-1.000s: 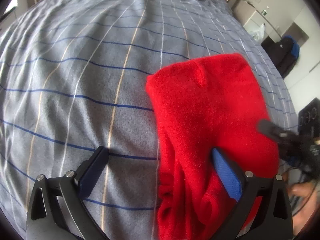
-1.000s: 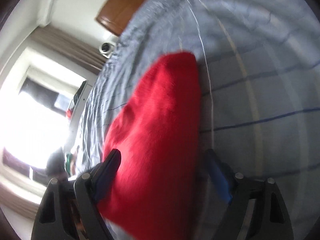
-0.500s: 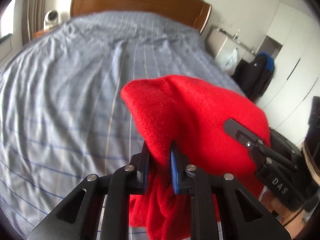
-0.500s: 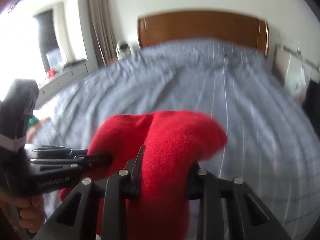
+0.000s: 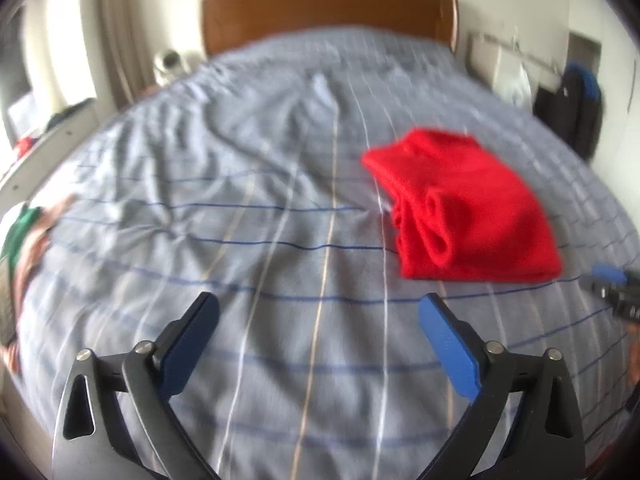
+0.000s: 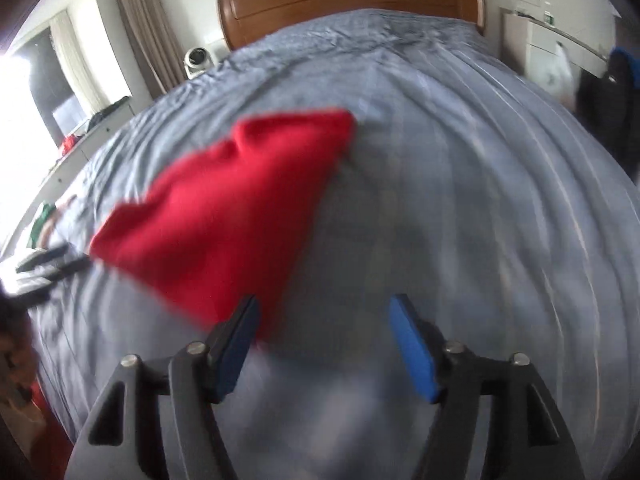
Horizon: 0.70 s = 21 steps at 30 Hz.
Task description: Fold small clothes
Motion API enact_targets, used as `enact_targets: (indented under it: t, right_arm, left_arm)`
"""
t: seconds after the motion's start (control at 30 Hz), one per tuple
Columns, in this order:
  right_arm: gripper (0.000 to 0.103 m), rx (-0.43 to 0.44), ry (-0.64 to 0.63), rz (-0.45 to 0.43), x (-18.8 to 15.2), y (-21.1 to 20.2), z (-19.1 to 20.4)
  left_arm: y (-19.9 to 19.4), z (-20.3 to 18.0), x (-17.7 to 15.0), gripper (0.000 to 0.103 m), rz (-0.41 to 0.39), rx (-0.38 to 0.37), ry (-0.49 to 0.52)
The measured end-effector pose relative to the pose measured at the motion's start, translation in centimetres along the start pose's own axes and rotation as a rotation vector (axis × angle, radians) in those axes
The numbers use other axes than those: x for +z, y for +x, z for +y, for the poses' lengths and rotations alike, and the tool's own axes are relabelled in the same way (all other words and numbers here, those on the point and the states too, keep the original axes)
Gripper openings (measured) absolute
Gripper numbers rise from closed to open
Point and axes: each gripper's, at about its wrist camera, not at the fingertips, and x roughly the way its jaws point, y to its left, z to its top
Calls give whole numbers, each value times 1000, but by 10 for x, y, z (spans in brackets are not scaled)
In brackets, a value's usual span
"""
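A folded red garment [image 5: 472, 212] lies on the grey striped bedspread [image 5: 256, 200], right of centre in the left wrist view. My left gripper [image 5: 320, 308] is open and empty, pulled back from it and above the bedspread. In the right wrist view the red garment [image 6: 236, 204] lies left of centre, blurred by motion. My right gripper [image 6: 324, 308] is open and empty, its left finger just in front of the garment's near corner. The tip of the right gripper shows at the right edge of the left wrist view [image 5: 608, 276].
A wooden headboard [image 5: 328, 12] closes the far end of the bed. A small fan [image 6: 196, 58] stands at the far left corner. Clothes lie at the bed's left edge [image 5: 20, 228]. A white cabinet and a dark bag [image 5: 572, 108] stand on the right.
Half a second ago both grippers were shut on the red garment and held it up. Now both are open and drawn back, and the garment lies folded on the bed.
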Motion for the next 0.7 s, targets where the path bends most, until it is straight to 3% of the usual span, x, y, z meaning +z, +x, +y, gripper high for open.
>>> enact_targets:
  t: [0.03, 0.17, 0.23, 0.4, 0.47, 0.57, 0.7]
  right_arm:
    - [70, -9, 3, -4, -8, -9, -4]
    - [96, -41, 5, -46, -26, -45, 1]
    - [102, -50, -12, -67, -27, -62, 13]
    - [103, -60, -101, -150, -33, -96, 46]
    - [103, -54, -136, -174, -39, -104, 60]
    - [103, -43, -191, -181, -50, -107, 77]
    - [102, -74, -221, -168, -59, -109, 87]
  left_arm:
    - [-10, -2, -2, 101, -23, 4, -9]
    - [-45, -15, -3, 101, -82, -3, -16]
    - [-65, -24, -3, 103, -125, 5, -7]
    - [-99, -38, -10, 103, -208, 32, 24]
    - [-97, -42, -16, 103, -187, 28, 49]
    - [-83, -45, -24, 103, -83, 18, 82]
    - [-85, -39, -30, 103, -49, 6, 34]
